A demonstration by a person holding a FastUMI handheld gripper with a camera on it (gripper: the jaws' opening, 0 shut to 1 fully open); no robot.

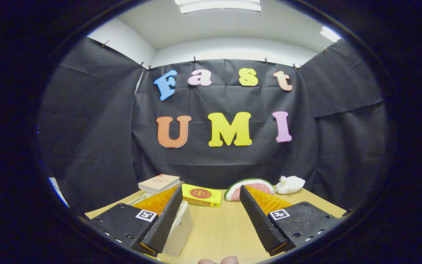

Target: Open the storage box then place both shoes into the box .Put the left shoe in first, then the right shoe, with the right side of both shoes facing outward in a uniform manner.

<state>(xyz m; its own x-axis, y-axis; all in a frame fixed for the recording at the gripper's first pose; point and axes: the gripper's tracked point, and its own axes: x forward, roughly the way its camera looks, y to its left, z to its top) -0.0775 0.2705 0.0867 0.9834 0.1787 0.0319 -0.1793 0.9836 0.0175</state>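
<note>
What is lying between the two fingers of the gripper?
In the gripper view, bare wooden table lies between the open fingers; the yellow book is beyond them.

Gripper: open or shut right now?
Open. The gripper has its fingers spread wide over bare table, nothing between them.

tool (pixel 211 200) fingers spread, gripping nothing | storage box (pixel 180 229) under left finger; yellow book (pixel 201 195), watermelon toy (pixel 249 186) beyond
</note>
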